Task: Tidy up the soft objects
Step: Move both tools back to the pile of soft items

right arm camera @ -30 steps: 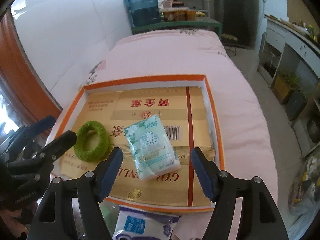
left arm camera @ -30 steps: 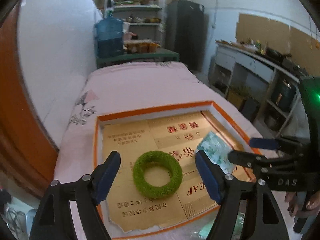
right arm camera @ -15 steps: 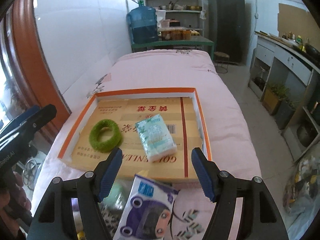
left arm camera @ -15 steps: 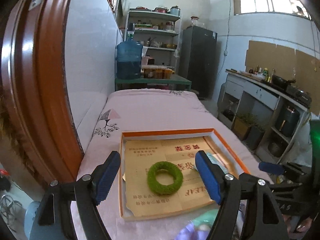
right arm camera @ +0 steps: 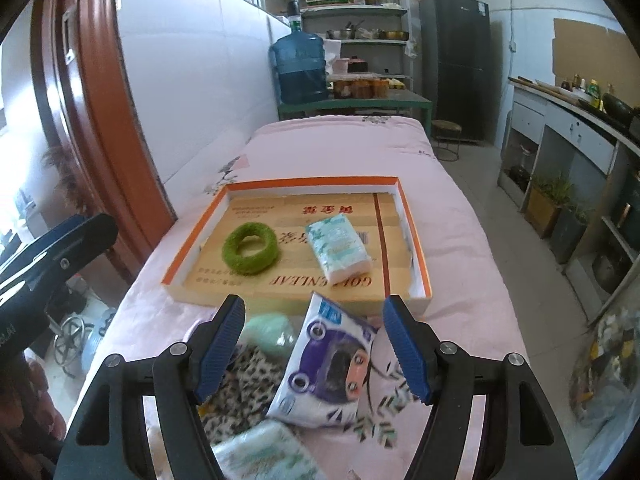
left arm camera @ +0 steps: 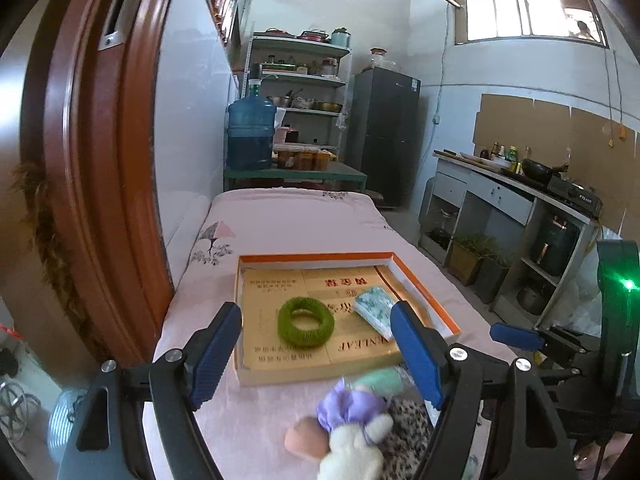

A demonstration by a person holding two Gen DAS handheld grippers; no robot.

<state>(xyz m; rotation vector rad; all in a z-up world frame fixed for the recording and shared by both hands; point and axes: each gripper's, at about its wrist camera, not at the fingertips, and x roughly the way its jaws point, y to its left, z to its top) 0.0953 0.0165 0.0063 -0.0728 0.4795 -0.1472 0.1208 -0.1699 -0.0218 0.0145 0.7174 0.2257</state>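
A shallow orange-rimmed cardboard tray (right arm camera: 312, 186) (left arm camera: 316, 257) lies on the pink bed. In it rest a fuzzy green ring (right arm camera: 250, 247) (left arm camera: 305, 321) and a pale green tissue pack (right arm camera: 337, 241) (left arm camera: 375, 305). In front of the tray sits a heap of soft things: a purple cartoon tissue pack (right arm camera: 328, 364), a mint pouch (right arm camera: 267, 332) (left arm camera: 380, 379), leopard-print fabric (right arm camera: 240, 390) (left arm camera: 404, 428), and a purple and white plush toy (left arm camera: 352, 428). My left gripper (left arm camera: 316, 356) and my right gripper (right arm camera: 314, 348) hover open above the heap, holding nothing.
The pink bedspread (right arm camera: 340, 148) stretches back to a green table with a blue water bottle (right arm camera: 302, 66). A brown door frame (left arm camera: 100, 160) stands at the left. Counter, shelves and a black fridge (right arm camera: 458, 60) line the right and back.
Both grippers have drawn back and risen from the tray; it now looks smaller and farther off, and the heap of soft things has come into view beneath them. Both stayed open.
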